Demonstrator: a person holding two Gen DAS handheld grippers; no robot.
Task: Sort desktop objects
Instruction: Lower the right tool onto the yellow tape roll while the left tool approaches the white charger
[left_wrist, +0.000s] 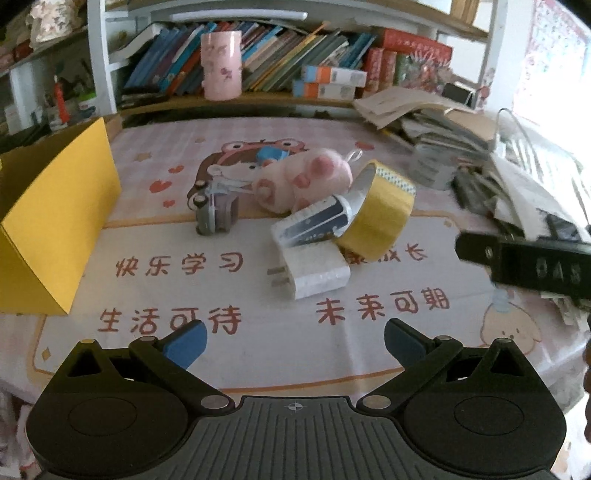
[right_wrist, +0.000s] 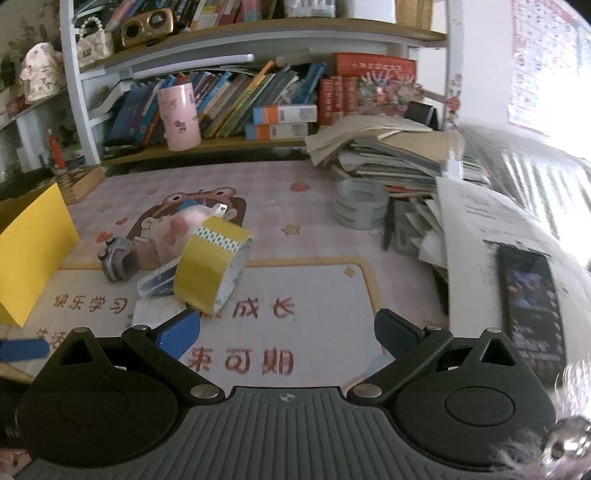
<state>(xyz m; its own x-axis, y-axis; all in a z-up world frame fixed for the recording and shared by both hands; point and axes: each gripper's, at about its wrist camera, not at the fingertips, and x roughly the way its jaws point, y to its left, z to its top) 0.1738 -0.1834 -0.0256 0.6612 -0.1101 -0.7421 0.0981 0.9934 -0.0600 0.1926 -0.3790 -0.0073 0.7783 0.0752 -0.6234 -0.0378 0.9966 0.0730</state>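
Note:
A heap of small objects lies mid-table: a white charger plug (left_wrist: 314, 271) nearest me, a blue-and-white tube (left_wrist: 314, 221) resting on it, a yellow tape roll (left_wrist: 380, 208) tilted on edge, a pink plush toy (left_wrist: 303, 179) behind, and a grey toy car (left_wrist: 216, 210) to the left. My left gripper (left_wrist: 295, 341) hovers open in front of the plug, nothing between its blue pads. My right gripper (right_wrist: 288, 332) is open too, just right of the tape roll (right_wrist: 210, 266), with the plug (right_wrist: 155, 310) by its left pad. The right gripper's black body (left_wrist: 532, 264) shows at the left view's right edge.
A yellow open box (left_wrist: 55, 221) stands at the left. Stacked papers and books (right_wrist: 388, 155) crowd the right side, with a clear tape roll (right_wrist: 360, 203) and a dark phone (right_wrist: 532, 302) there. A pink cylinder (left_wrist: 221, 64) stands on the bookshelf behind.

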